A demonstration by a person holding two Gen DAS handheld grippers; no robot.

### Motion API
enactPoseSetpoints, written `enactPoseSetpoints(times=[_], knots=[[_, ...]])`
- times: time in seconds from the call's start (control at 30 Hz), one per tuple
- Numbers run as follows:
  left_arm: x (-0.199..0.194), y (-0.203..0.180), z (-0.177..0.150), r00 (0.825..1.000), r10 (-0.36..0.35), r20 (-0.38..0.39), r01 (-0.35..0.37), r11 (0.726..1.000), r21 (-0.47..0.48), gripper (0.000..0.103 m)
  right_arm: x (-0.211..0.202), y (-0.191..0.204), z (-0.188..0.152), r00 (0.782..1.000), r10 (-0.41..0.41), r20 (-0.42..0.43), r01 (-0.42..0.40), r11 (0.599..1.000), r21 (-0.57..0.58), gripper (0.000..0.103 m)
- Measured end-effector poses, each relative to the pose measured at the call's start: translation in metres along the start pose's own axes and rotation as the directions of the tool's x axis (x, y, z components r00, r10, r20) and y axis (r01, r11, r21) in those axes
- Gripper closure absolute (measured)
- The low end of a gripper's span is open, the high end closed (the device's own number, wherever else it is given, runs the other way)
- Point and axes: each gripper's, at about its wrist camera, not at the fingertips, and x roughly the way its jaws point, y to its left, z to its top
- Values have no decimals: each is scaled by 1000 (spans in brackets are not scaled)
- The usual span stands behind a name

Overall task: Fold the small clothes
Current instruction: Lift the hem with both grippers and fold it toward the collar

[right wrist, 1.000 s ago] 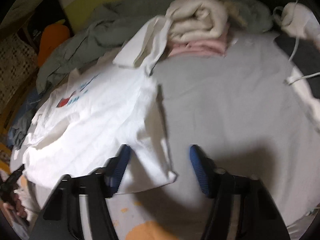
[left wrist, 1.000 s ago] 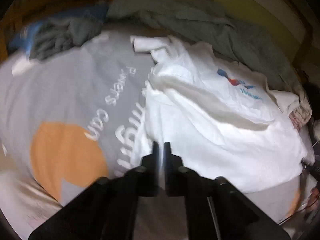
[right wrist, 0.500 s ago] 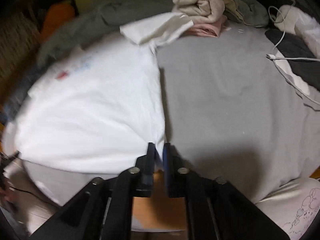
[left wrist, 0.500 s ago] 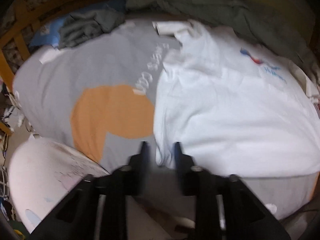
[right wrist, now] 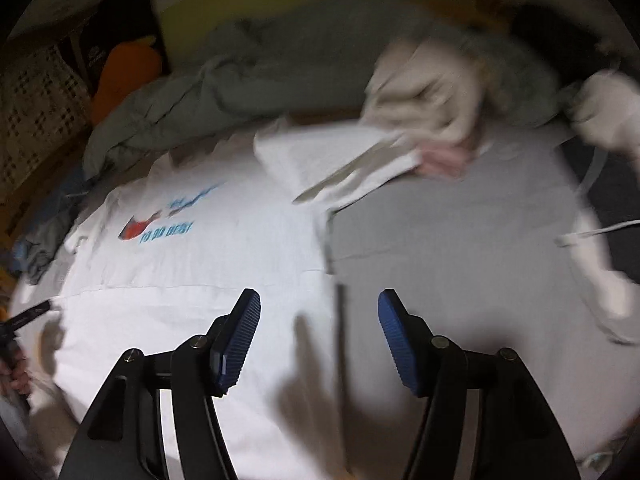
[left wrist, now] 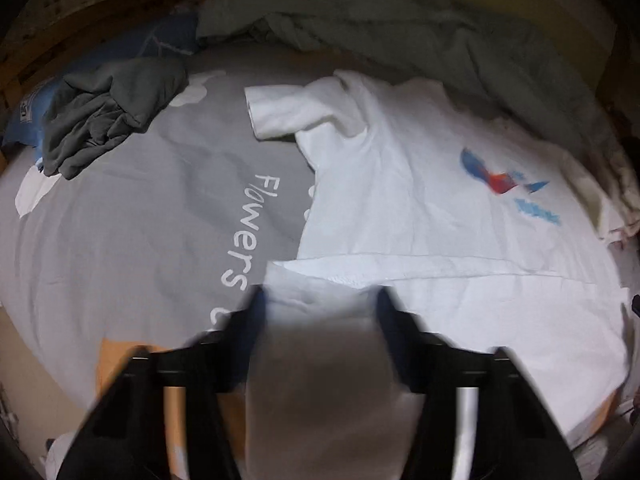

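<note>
A white T-shirt (left wrist: 420, 208) with a red and blue print lies flat on the grey bedsheet (left wrist: 160, 220). Its lower hem is folded up over the body, and the folded edge (left wrist: 460, 276) runs across the shirt. My left gripper (left wrist: 320, 304) hovers over the fold's left end. Its jaws stand apart and are closing, with blurred white cloth between them that the pads do not pinch. In the right wrist view, my right gripper (right wrist: 318, 304) hangs over the T-shirt's (right wrist: 208, 272) right edge. Its jaws are opening and hold nothing.
A crumpled grey blanket (left wrist: 400, 28) lines the back of the bed. A dark grey garment (left wrist: 108, 108) lies at the far left. Folded cream and pink clothes (right wrist: 432, 96) sit behind the shirt's sleeve. A white cable (right wrist: 592, 232) lies to the right.
Both grippers carried the shirt's hem forward, so it now lies folded over the body. The right jaws went from shut on the hem to wide open. The left jaws also stand wider apart.
</note>
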Motion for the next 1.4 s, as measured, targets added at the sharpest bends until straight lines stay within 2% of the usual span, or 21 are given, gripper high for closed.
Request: enactPoseSetpoints(times=[0.03, 0.07, 0.13, 0.27, 0.33, 0.4, 0.5, 0.53, 0.57, 0.63, 0.7, 0.73, 0.77, 0.83, 0.87, 0.93, 1.03, 1.13, 1.27, 1.33, 1.4], knots=[[1, -5, 2, 1000, 12, 8, -13, 1000, 22, 98, 13, -2, 1, 999, 7, -38, -7, 1000, 16, 60], [-2, -6, 3, 1000, 10, 25, -11, 1000, 30, 99, 20, -3, 0, 999, -7, -51, 8, 1000, 17, 83], [-23, -9, 6, 991, -15, 131, 12, 1000, 27, 99, 19, -3, -3, 1000, -6, -21, 6, 1000, 18, 97], [-47, -14, 16, 959, -33, 280, 16, 998, 63, 98, -5, 5, -2, 991, 44, 124, -39, 998, -44, 97], [-20, -20, 20, 977, 67, 201, -88, 991, 99, 97, 9, 4, 0, 996, -24, 84, 27, 999, -42, 97], [7, -17, 15, 983, 134, 127, -148, 984, 104, 93, 26, 3, -4, 995, -88, 49, 90, 995, -43, 97], [27, -8, 1, 984, 160, 78, -168, 981, 96, 86, 32, 2, -9, 987, -149, 62, 153, 986, -61, 93], [25, -9, 0, 982, 163, 91, -172, 980, 101, 83, 30, 4, -11, 980, -186, 75, 191, 978, -80, 84], [19, -10, 1, 979, 171, 108, -183, 978, 104, 80, 28, 8, -11, 970, -226, 93, 235, 968, -92, 66], [-7, -12, -2, 971, 139, 195, -162, 981, 110, 72, 16, 12, -13, 932, -324, 164, 340, 937, -77, 44], [-48, -22, -14, 954, 26, 299, -75, 985, 154, 63, -6, 12, -18, 927, -306, 218, 322, 946, -38, 43], [-64, -27, -21, 943, -21, 332, -38, 984, 172, 54, -18, 13, -20, 936, -263, 235, 276, 961, -27, 43], [-75, -35, -29, 939, -58, 338, -7, 982, 189, 53, -32, 21, -26, 949, -184, 255, 199, 979, -34, 43], [-75, -52, -42, 964, -103, 246, 49, 975, 218, 53, -45, 39, -37, 963, -90, 255, 113, 991, -76, 43], [-65, -63, -50, 978, -134, 161, 93, 966, 241, 53, -47, 52, -45, 971, -56, 232, 82, 991, -104, 43], [-44, -83, -70, 988, -150, 22, 137, 948, 288, 56, -37, 77, -63, 990, 7, 138, 12, 990, -138, 42], [-34, -91, -98, 999, -39, 37, 26, 950, 310, 57, -14, 101, -95, 1000, -12, -28, 7, 984, -176, 42], [-39, -74, -115, 999, -35, 25, 28, 970, 241, 57, -16, 104, -129, 990, -143, -4, 137, 957, -257, 40], [-54, -56, -136, 999, -36, 38, 28, 982, 186, 55, -31, 80, -148, 984, -177, -11, 170, 963, -210, 32], [-69, -53, -136, 991, -103, 87, 87, 982, 165, 55, -39, 71, -145, 986, -168, -14, 164, 973, -162, 32], [-86, -62, -128, 969, -203, 141, 177, 969, 174, 55, -48, 76, -135, 992, -115, 55, 121, 985, -121, 32]])
